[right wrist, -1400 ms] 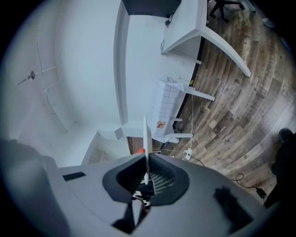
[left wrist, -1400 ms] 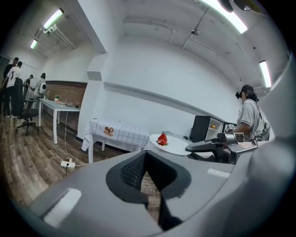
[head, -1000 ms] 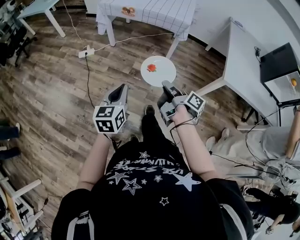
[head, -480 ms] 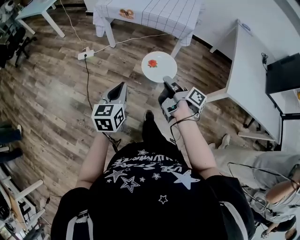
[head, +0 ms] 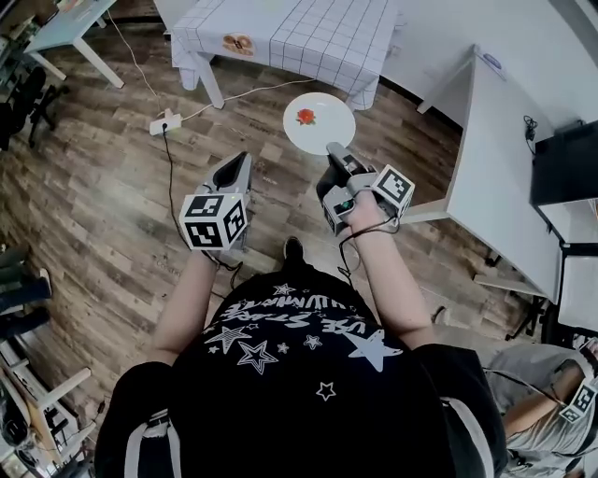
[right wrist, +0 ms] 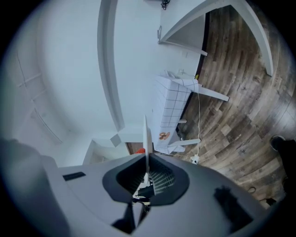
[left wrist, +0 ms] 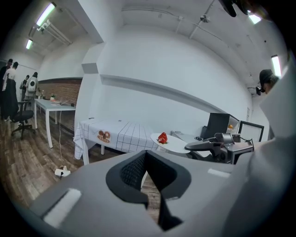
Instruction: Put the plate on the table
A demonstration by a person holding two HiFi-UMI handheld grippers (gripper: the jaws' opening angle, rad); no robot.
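Both forearms reach forward, elbows bent. The right gripper (head: 334,149), rolled on its side, has its fingers clamped on the near rim of the plate (head: 319,123). The plate is held level over the floor, short of the near edge of the checked-cloth surface (head: 308,28). The left gripper (head: 241,161) is empty, fingers together. The lettering on the shirt (head: 290,345) is too skewed to read.

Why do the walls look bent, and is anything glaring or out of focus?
Head view: the wide lens bows the white table edges; light even, picture sharp. Left gripper view: dark round border, ceiling lights glare. Right gripper view: walls curve strongly; the plate shows edge-on as a thin line.
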